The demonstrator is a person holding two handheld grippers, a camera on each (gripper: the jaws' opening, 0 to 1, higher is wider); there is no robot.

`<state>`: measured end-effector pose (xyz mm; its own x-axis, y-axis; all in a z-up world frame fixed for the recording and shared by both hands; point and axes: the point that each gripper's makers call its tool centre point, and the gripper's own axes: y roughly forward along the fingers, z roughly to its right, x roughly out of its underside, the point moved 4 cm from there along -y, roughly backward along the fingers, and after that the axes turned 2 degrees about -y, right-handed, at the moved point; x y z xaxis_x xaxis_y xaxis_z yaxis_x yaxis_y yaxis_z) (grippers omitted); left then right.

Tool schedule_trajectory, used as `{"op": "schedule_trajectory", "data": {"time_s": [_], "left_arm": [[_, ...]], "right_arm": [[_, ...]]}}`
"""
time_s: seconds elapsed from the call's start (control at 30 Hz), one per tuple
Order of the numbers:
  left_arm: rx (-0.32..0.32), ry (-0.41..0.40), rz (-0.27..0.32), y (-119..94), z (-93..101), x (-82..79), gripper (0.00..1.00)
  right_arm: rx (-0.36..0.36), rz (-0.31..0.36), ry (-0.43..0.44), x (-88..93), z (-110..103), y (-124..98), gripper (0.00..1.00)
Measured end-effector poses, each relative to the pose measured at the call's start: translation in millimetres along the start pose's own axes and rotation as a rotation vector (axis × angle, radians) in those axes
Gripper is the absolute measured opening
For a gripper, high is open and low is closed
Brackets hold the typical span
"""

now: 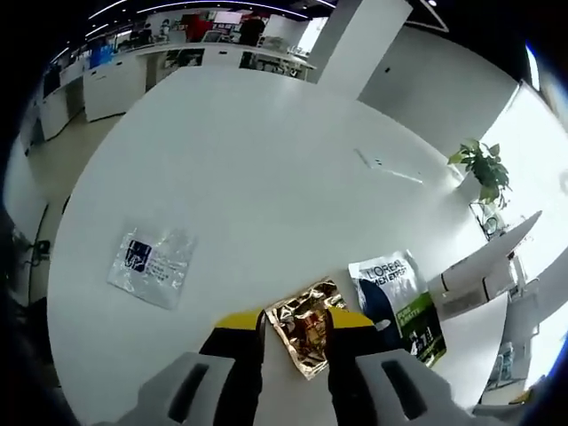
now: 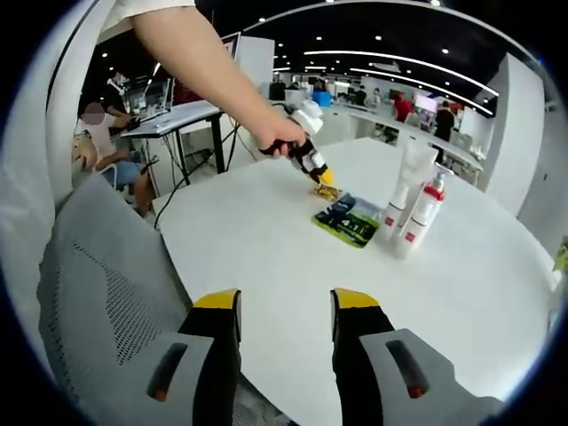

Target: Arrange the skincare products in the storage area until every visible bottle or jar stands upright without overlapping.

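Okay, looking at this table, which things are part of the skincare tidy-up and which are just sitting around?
Part of the job:
- gold foil sachet, between the left gripper jaws
- green and white pouch
- clear sachet
- white tube, upright
- pump bottle, upright

Just lying about:
- potted plant
- mesh chair
- white box
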<state>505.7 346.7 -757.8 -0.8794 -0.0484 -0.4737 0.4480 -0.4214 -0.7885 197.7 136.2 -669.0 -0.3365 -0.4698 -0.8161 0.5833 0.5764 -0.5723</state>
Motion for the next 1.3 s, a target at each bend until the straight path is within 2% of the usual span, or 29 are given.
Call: {"op": "schedule_trajectory", "data": {"time_s": [0.47, 0.6, 0.67, 0.73, 0.77, 0.83, 0.87, 0.93, 0.97, 1.07, 1.13, 1.17, 1.2, 1.23, 1.3], "left_arm": [[0.034, 0.086, -0.025, 7.1, 7.3, -5.1, 0.32], [0.023, 0.109, -0.026, 6.7, 8.4, -7.5, 0.34], [0.004, 0.125, -0.003, 3.2, 6.6, -12.7, 0.34], [-0.042, 0.166, 0.049, -3.3, 0.0, -23.4, 0.33], [-0.078, 0.187, 0.098, -8.9, -6.1, -32.3, 0.32], [-0.121, 0.197, 0.134, -15.1, -16.0, -41.1, 0.33], [-0.161, 0.209, 0.141, -18.7, -26.8, -45.5, 0.35], [-0.215, 0.205, 0.121, -20.9, -45.4, -47.9, 0.44], [-0.216, 0.199, 0.106, -19.7, -50.6, -47.7, 0.52], [-0.264, 0.216, 0.035, -20.1, -73.7, -43.1, 0.65], [-0.277, 0.221, 0.016, -20.0, -82.1, -42.2, 0.66], [-0.271, 0.219, 0.02, -18.4, -84.1, -42.3, 0.67], [-0.242, 0.203, -0.004, -16.0, -84.0, -38.3, 0.68], [-0.242, 0.205, -0.011, -15.0, -85.1, -37.8, 0.67], [-0.253, 0.248, -0.019, -13.3, -87.9, -37.1, 0.67]], "right_arm": [[-0.006, -0.007, 0.0, 1.1, -1.0, 0.8, 0.38], [-0.007, -0.007, 0.0, 1.2, -1.2, 0.9, 0.38], [-0.006, -0.009, 0.0, 1.5, -1.1, 0.7, 0.38], [-0.004, -0.009, 0.002, 1.6, -0.8, 0.5, 0.38], [-0.002, -0.009, 0.001, 1.7, -0.5, 0.3, 0.38], [-0.001, -0.007, 0.002, 1.5, -0.3, 0.2, 0.38], [-0.001, -0.009, 0.002, 1.7, -0.3, 0.2, 0.38], [0.0, -0.008, 0.002, 1.6, -0.1, 0.1, 0.38], [0.0, -0.008, 0.002, 1.6, -0.1, 0.1, 0.38], [-0.001, -0.011, 0.003, 1.9, -0.3, 0.4, 0.38], [-0.002, -0.013, 0.003, 2.2, -0.4, 0.6, 0.38], [-0.002, -0.013, 0.004, 2.3, -0.5, 0.8, 0.38], [-0.002, -0.015, 0.005, 2.5, -0.5, 0.9, 0.38], [-0.003, -0.016, 0.005, 2.7, -0.6, 0.9, 0.38], [-0.005, -0.019, 0.007, 3.1, -0.9, 1.3, 0.38]]}}
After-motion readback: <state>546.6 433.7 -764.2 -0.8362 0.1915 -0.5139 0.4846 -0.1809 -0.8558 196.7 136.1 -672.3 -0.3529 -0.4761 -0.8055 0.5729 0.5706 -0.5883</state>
